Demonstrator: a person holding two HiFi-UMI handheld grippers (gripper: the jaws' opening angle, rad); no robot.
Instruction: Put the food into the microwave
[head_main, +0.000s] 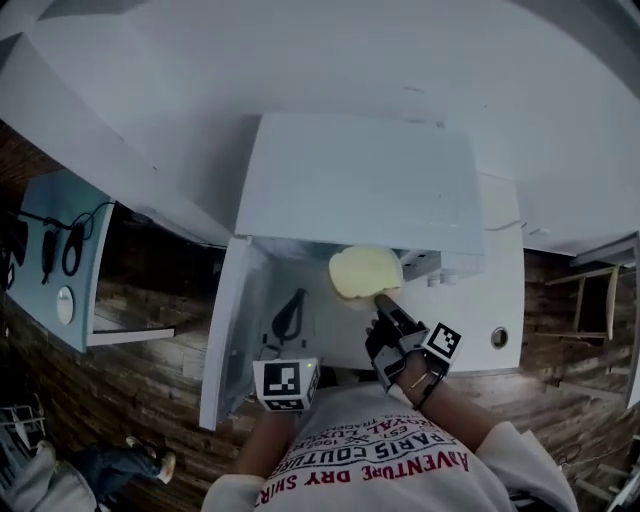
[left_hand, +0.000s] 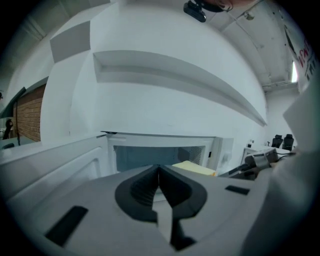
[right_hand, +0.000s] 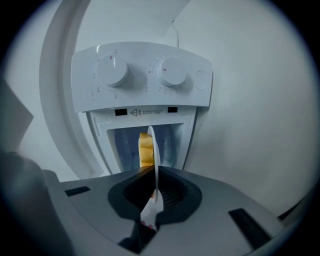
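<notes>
The right gripper (right_hand: 154, 171) has its jaws closed on the rim of a thin white plate (right_hand: 156, 150). In the right gripper view the plate is seen by its edge, standing between the two dark pads. On the plate lies the food (right_hand: 145, 149), a pale yellow piece. From the head view the food (head_main: 365, 272) is at the mouth of the microwave (head_main: 370, 190), just in front of the right gripper (head_main: 384, 301). I cannot tell if it is already past the threshold. The marker cube (head_main: 443, 342) of this gripper is behind the jaws, close to the person's wrist.

The left gripper (left_hand: 159, 170) has its jaws together, and nothing is between them. In the head view the left gripper (head_main: 293, 302) is to the left of the food and apart from it, in front of the opening, and its own marker cube (head_main: 285, 385) is near the person's shirt (head_main: 385, 465).

The microwave is white, and its door (head_main: 225, 340) is swung open to the left. The right gripper view shows two round knobs (right_hand: 114, 70) on the control panel beside the cavity. The left gripper view looks into the open cavity (left_hand: 150, 155), with the yellow food (left_hand: 194, 168) at its right side. Behind the microwave is a white wall (head_main: 330, 60), and below it a floor of dark wood (head_main: 130, 390).
</notes>
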